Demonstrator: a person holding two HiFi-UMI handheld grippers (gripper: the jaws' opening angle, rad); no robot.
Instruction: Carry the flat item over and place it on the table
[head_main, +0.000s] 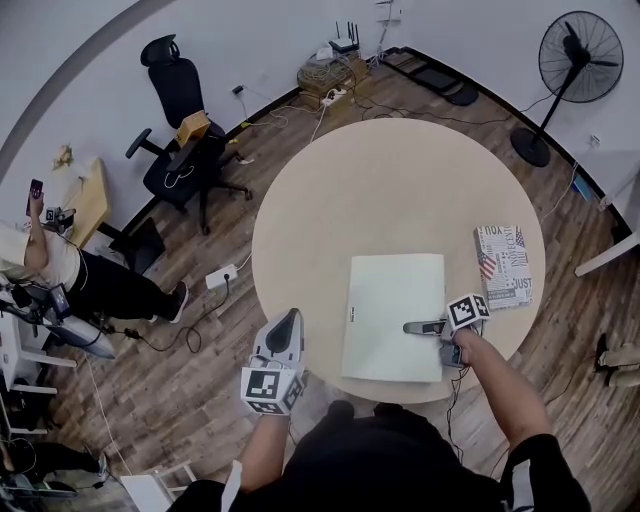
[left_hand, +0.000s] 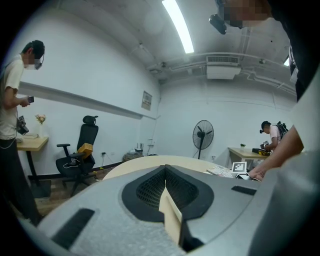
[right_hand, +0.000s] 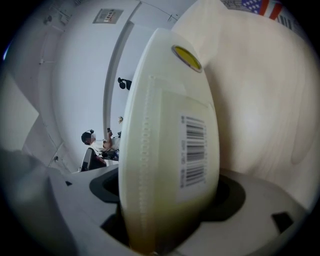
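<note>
A pale, flat rectangular box (head_main: 393, 315) lies flat on the round wooden table (head_main: 380, 190), near its front edge. My right gripper (head_main: 412, 327) reaches in over the box's right edge, one jaw lying across its top. In the right gripper view the box (right_hand: 170, 150), with a barcode label and a yellow sticker, fills the space between the jaws of that gripper (right_hand: 167, 220), and no gap shows at either side. My left gripper (head_main: 290, 318) hangs off the table's front left edge, over the floor. Its jaws (left_hand: 165, 167) are shut with nothing between them.
A flat item printed like a newspaper (head_main: 503, 264) lies at the table's right edge. A standing fan (head_main: 578, 60) is at the far right. A black office chair (head_main: 180, 150) and a person (head_main: 60, 265) are off to the left. Cables and a power strip (head_main: 222, 276) lie on the floor.
</note>
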